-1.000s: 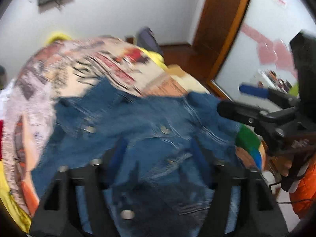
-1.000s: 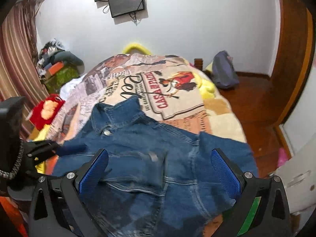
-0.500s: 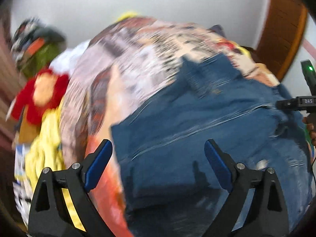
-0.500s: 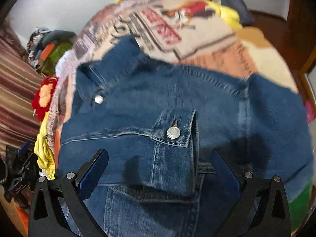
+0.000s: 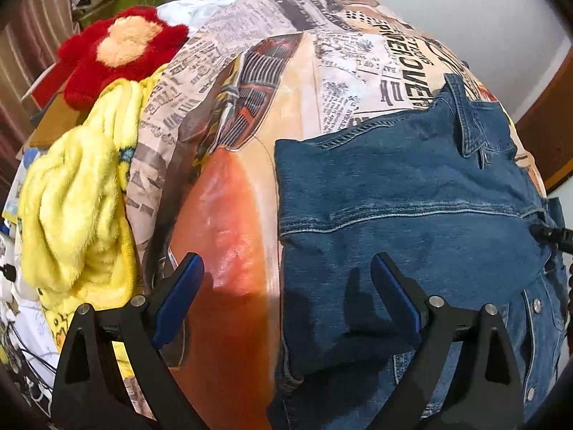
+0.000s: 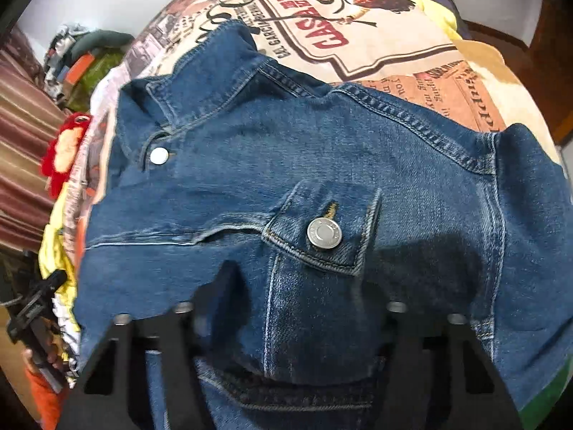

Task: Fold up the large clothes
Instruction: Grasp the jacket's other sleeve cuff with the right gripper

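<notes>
1. A denim jacket [image 6: 322, 165] lay spread on a bed under a printed bedspread [image 5: 272, 82], front side up, its collar [image 6: 222, 68] pointing toward the far end of the bed.
2. In the right wrist view, the chest pocket flap [image 6: 322, 229] with its metal button [image 6: 324, 233] sat just ahead of the right gripper [image 6: 286, 308]; a second button [image 6: 159, 155] showed below the collar.
3. The right gripper's jaws were closing, with a raised fold of denim between them — the fingers were blurred, so whether the pads already pressed the cloth could not be told.
4. The left gripper [image 5: 286, 297] hung over the jacket's left edge with its jaws spread wide and nothing held.
5. Its left finger [image 5: 177, 297] stood over the orange part of the bedspread; its right finger [image 5: 394, 294] stood over the denim, so the folded edge of the jacket lay between them.
6. In the left wrist view the jacket showed a folded-over panel with a stitched seam across it, and two small buttons near the lower right edge.
7. Beside the bed lay a yellow blanket [image 5: 78, 197] and, touching it on the far side, a red plush toy [image 5: 118, 46].
8. A hand [image 6: 43, 354] holding the left tool showed at the lower left of the right wrist view — an orange sleeve [image 6: 43, 394] below it.
</notes>
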The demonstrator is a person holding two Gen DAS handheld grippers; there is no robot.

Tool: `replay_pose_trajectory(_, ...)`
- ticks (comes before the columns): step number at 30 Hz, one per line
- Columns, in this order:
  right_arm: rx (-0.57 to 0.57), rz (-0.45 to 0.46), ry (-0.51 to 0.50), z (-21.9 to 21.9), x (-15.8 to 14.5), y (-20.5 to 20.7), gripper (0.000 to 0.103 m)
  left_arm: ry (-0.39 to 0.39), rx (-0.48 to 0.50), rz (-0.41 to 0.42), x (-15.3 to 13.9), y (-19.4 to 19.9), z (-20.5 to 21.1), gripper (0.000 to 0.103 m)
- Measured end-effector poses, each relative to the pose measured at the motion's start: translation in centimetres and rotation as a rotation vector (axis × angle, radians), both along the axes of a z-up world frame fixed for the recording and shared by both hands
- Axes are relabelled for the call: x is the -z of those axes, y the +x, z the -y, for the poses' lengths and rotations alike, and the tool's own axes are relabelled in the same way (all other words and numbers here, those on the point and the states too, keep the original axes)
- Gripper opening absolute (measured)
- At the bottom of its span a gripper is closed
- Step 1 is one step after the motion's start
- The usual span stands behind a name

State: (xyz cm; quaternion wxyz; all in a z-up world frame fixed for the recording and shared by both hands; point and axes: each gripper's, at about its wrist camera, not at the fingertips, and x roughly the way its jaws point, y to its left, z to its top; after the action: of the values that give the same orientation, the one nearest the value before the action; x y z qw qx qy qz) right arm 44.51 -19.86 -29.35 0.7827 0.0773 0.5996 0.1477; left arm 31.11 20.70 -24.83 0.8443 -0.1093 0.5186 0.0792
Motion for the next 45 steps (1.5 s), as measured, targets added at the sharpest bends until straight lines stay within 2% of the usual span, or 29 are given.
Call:
replay_pose_trajectory(3, 0.007, 0.014, 0.023, 0.4, -0.6, -0.2, 0.032, 0.031, 0.039, 0.008, -0.5, -0.1, 1.0, 0.095)
replay_pose_trajectory(4, 0.008, 0.025, 0.024, 0.4, -1.0, -0.3, 0.031, 0.041, 0.054, 0.012, -0.8, -0.1, 1.3, 0.095)
replay_pose_trajectory(9, -0.023, 0.158, -0.014, -0.8, -4.6, -1.1, 0.03, 0.087, 0.121, 0.032, -2.1, 0.3, 2.9, 0.095)
replay_pose_trajectory(15, -0.089, 0.328, -0.023, -1.2, -10.4, -2.6, 0.03, 0.106, 0.135, 0.044, -3.0, 1.0, 3.6, 0.095)
replay_pose_trajectory(22, -0.085, 0.399, -0.076, 0.1, -12.9, -4.2, 0.03, 0.058, 0.158, 0.049, -2.9, 1.6, 4.6, 0.095)
replay_pose_trajectory(25, -0.075, 0.395, -0.127, 1.1, -11.8, -4.2, 0.03, 0.032, 0.18, 0.025, -1.9, 1.8, 5.2, 0.095)
replay_pose_trajectory(29, -0.044, 0.311, -0.147, 2.6, -8.3, -3.3, 0.03, 0.038, 0.204, -0.031, 0.1, 2.1, 6.4, 0.095)
replay_pose_trajectory(33, -0.016, 0.239, -0.189, 3.6, -4.4, -2.7, 0.03, 0.025, 0.195, -0.032, 0.5, 2.1, 6.2, 0.095)
replay_pose_trajectory(35, 0.013, 0.204, -0.185, 4.3, -3.1, -2.4, 0.03, 0.01, 0.19, -0.039, 0.7, 2.2, 6.0, 0.095)
replay_pose_trajectory(38, 0.05, 0.147, -0.123, 5.4, -1.7, -2.0, 0.031, 0.013, 0.191, -0.046, 1.1, 2.2, 6.0, 0.096)
replay_pose_trajectory(41, 0.031, 0.144, -0.147, 5.1, -1.4, -2.1, 0.033, 0.029, 0.192, -0.042, 1.3, 2.1, 6.1, 0.096)
replay_pose_trajectory(44, 0.0, 0.136, -0.226, 4.5, -1.3, -2.4, 0.052, 0.031, 0.185, -0.04, 1.3, 2.0, 6.1, 0.096)
replay_pose_trajectory(45, 0.006, 0.135, -0.252, 4.6, -1.3, -2.5, 0.066, 0.03, 0.183, -0.04, 1.3, 2.0, 6.1, 0.096)
